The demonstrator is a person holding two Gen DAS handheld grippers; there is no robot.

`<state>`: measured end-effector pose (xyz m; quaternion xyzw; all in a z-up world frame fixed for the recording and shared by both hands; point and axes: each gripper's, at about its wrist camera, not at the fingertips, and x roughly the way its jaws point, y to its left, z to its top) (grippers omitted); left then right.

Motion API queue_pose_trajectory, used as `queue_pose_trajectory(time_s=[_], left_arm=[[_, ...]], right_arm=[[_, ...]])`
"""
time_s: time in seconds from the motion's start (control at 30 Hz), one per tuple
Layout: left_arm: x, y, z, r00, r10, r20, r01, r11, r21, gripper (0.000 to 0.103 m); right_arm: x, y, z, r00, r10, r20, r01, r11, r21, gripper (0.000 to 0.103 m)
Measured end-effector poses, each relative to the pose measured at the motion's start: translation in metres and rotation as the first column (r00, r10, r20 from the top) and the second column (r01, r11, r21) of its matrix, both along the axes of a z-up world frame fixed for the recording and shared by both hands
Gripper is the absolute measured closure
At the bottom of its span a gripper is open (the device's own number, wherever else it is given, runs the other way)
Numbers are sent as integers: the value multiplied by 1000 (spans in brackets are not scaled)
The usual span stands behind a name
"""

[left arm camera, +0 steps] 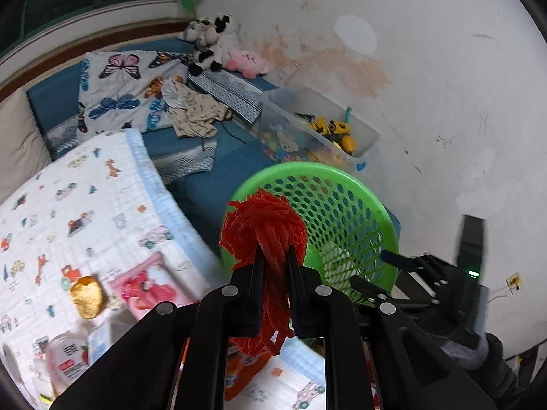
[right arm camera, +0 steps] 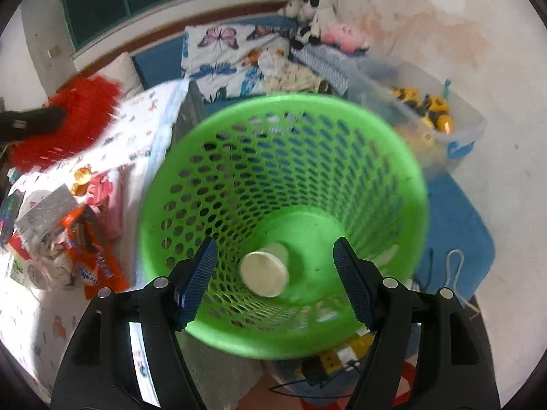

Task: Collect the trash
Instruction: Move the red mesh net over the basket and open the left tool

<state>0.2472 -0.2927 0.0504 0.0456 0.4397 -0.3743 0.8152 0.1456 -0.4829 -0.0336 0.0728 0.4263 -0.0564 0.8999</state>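
1. Red mesh netting (left arm camera: 265, 235), one bunched wad of it, is pinched in the left tongs (left arm camera: 276, 256), which are closed tight on it. Its long axis runs along the fingers: a puffed head stands above the tips and a thinner tail hangs down between the arms.
2. Relative to the green basket (right arm camera: 393, 157), the netting sits just short of the near-left rim in the left wrist view; in the right wrist view it shows blurred, well off to the basket's left (right arm camera: 68, 116).
3. One green basket is in sight, perforated all round, mouth tilted toward the right camera. One white cup (right arm camera: 265, 273) lies on its side on the basket's floor, round end facing up and out.
4. The right tongs (right arm camera: 275, 280) stand wide apart, holding nothing, both blue pads (right arm camera: 196, 282) over the basket's near rim and the cup seen between them.
5. Left of the basket, on a printed blanket (left arm camera: 85, 205): one orange wrapper (right arm camera: 90, 263), one golden crumpled piece (left arm camera: 86, 296), one pink packet (left arm camera: 147, 287).
6. Beyond the basket, one clear bin (left arm camera: 362, 130) of toys stands against the wall.
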Motion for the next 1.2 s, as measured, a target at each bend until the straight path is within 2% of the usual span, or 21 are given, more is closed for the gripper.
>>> queue_pose_trajectory(time_s=[0.13,0.2,0.4,0.6,0.7,0.73,0.77,0.83,1.03,1.2], left_arm=[[-4,-28,-12,999,-40,-22,41,999,19,91],[-8,-43,-21,998,-55,-32,56,998,37,91],[-8,-78,-42,992,-92,-90,97,994,47,90],[-18,-103,-51,986,-130,-100,136,989,55,90],[-20,-114,-55,982,-144,-121,150,988,43,86],[-20,-116,-56,979,-151,-137,156,987,27,80],[-19,-117,-56,978,-153,-143,157,987,17,65],[-20,-116,-54,983,-136,-125,138,990,5,50],[-20,-102,-46,983,-130,-127,127,991,-30,50],[-26,-74,-25,992,-104,-78,100,994,-50,50]], right_arm=[[-22,-3,17,998,-29,49,30,999,-21,29],[-35,-6,24,995,-43,87,42,999,5,29],[-54,-8,29,990,-74,118,77,997,-27,29],[-70,-12,31,984,-105,145,112,993,-38,29],[-77,-14,32,981,-117,154,123,992,-24,29],[-79,-15,32,981,-119,156,124,992,-24,29],[-80,-15,33,979,-124,160,129,991,-23,29],[-83,-17,35,978,-127,167,132,991,-16,29],[-89,-16,39,973,-137,184,139,990,-1,29],[-95,-6,41,974,-122,193,121,993,19,29]])
